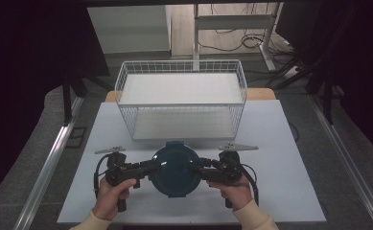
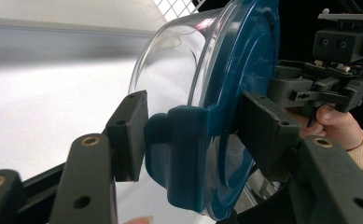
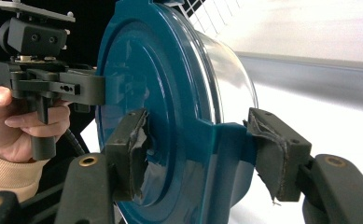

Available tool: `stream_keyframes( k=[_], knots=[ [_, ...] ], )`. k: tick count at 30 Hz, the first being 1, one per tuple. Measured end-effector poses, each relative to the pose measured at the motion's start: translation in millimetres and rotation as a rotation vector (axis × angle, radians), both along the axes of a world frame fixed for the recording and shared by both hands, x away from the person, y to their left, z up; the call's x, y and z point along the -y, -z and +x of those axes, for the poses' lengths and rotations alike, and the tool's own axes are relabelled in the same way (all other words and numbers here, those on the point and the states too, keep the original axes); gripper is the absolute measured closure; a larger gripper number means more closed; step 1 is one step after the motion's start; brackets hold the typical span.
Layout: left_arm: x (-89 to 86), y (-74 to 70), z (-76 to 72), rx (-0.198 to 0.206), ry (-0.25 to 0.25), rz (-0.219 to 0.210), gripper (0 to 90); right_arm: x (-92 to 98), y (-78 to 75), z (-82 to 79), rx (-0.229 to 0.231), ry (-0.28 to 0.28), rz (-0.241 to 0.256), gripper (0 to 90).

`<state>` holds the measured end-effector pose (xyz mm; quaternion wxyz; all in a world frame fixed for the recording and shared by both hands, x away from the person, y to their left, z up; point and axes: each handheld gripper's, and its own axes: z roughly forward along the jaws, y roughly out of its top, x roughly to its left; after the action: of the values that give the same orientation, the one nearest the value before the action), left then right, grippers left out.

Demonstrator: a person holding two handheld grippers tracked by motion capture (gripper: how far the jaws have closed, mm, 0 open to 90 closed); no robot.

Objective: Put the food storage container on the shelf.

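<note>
A round clear container with a dark blue lid [image 1: 174, 168] is at the front middle of the white table [image 1: 280, 158]. My left gripper [image 1: 155, 167] grips its left rim and my right gripper [image 1: 195, 168] its right rim. In the left gripper view the left gripper [image 2: 195, 133] is shut on a blue latch tab [image 2: 184, 149] of the lid, one pad under the rim, the other on the lid's top. In the right gripper view the right gripper [image 3: 200, 151] clamps the opposite latch tab [image 3: 221, 154] the same way. I cannot tell whether the container rests on the table.
A white wire two-tier basket shelf [image 1: 181, 96] stands just behind the container, open toward me. Bare table lies to both sides. Each gripper view shows the other gripper, the right one [image 2: 310, 88] and the left one [image 3: 53, 84], held in a hand.
</note>
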<state>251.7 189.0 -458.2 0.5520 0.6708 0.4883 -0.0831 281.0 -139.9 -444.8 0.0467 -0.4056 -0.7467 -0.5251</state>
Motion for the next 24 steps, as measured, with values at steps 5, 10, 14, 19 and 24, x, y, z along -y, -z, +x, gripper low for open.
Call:
stream_keyframes(
  k=[5, 10, 14, 19, 24],
  knots=[
    [2.9, -6.6, 3.7, 0.012, 0.008, 0.008, 43.8, 2.8, -7.5, 2.6, 0.017, 0.001, 0.002, 40.3],
    [4.7, -12.1, 9.4, 0.019, 0.019, 0.008, 43.7, 4.2, -13.2, 4.5, 0.031, 0.012, 0.005, 40.5],
    [5.4, -18.6, 16.7, 0.028, 0.023, 0.01, 43.4, 4.8, -21.1, 9.8, 0.047, 0.015, 0.001, 40.6],
    [7.0, -31.4, 31.6, 0.047, 0.028, 0.021, 43.6, 7.1, -29.4, 22.6, 0.057, 0.018, 0.016, 40.8],
    [8.8, -43.5, 47.0, 0.06, 0.027, 0.02, 43.7, 9.1, -40.2, 37.2, 0.073, 0.014, 0.017, 40.8]
  ],
)
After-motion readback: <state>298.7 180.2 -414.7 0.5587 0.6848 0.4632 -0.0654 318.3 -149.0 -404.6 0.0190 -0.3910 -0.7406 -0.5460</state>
